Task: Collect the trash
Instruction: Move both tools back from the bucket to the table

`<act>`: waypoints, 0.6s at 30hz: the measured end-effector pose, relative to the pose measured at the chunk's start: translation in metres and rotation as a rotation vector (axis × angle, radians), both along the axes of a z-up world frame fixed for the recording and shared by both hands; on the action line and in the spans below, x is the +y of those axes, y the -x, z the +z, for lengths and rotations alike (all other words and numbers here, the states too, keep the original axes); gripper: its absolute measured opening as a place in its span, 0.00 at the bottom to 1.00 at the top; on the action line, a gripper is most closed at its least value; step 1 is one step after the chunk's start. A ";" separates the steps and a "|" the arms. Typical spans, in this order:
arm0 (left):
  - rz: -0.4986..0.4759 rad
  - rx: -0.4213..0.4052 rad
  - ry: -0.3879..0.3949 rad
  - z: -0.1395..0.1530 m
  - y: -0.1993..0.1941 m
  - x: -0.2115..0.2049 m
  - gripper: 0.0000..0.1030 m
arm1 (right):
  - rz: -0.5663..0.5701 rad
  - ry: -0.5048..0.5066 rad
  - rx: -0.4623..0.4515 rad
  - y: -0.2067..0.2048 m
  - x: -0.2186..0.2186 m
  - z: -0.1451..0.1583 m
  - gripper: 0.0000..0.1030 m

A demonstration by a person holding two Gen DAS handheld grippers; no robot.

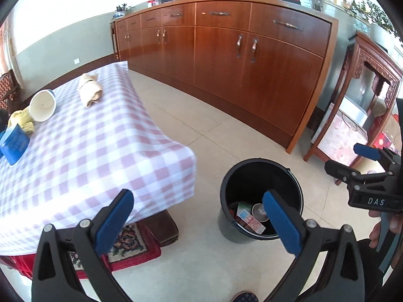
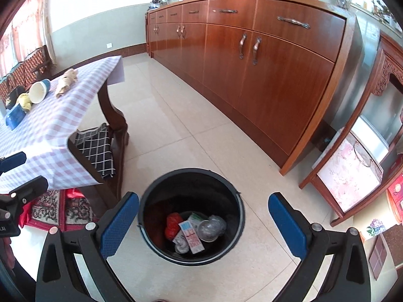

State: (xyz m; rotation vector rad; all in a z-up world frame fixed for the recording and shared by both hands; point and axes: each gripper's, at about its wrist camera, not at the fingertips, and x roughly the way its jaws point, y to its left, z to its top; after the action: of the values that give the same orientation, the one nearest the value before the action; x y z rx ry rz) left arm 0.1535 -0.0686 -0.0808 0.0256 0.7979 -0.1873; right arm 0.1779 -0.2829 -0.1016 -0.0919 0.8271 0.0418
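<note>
A black trash bucket (image 2: 151, 201) stands on the tiled floor beside the table; it also shows in the left wrist view (image 1: 226, 191). Inside lie a red wrapper (image 2: 173, 224), a carton (image 2: 192, 236), crumpled paper and clear plastic (image 2: 211, 226). My right gripper (image 2: 204, 224) is open and empty right above the bucket. My left gripper (image 1: 199, 221) is open and empty, to the left of the bucket near the table corner. On the checked tablecloth (image 1: 88, 146) lie a crumpled brown paper bag (image 1: 89, 91), a tipped paper cup (image 1: 42, 105), a yellow cloth (image 1: 21, 120) and a blue box (image 1: 13, 146).
A long wooden sideboard (image 2: 264, 58) runs along the far side. A carved wooden stand (image 1: 352, 115) is at the right. A chair with a checked cushion (image 2: 97, 148) and a patterned rug (image 1: 131, 241) sit under the table. The floor is tiled.
</note>
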 end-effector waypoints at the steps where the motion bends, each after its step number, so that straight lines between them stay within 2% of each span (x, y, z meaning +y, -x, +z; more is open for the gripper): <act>1: 0.016 -0.006 0.000 0.002 0.002 0.006 1.00 | 0.012 0.001 -0.004 0.001 0.007 0.002 1.00; 14: 0.228 -0.089 -0.015 0.026 0.032 0.094 1.00 | 0.194 -0.013 -0.088 0.007 0.106 0.042 1.00; 18: 0.291 -0.090 -0.010 0.030 0.040 0.123 1.00 | 0.242 -0.020 -0.099 0.004 0.133 0.055 1.00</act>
State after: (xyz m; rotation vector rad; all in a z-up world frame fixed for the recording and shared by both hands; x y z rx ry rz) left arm 0.1140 0.0540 -0.0511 -0.0718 0.7037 0.0931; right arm 0.1742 -0.1501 -0.0464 -0.1738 0.7136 0.2714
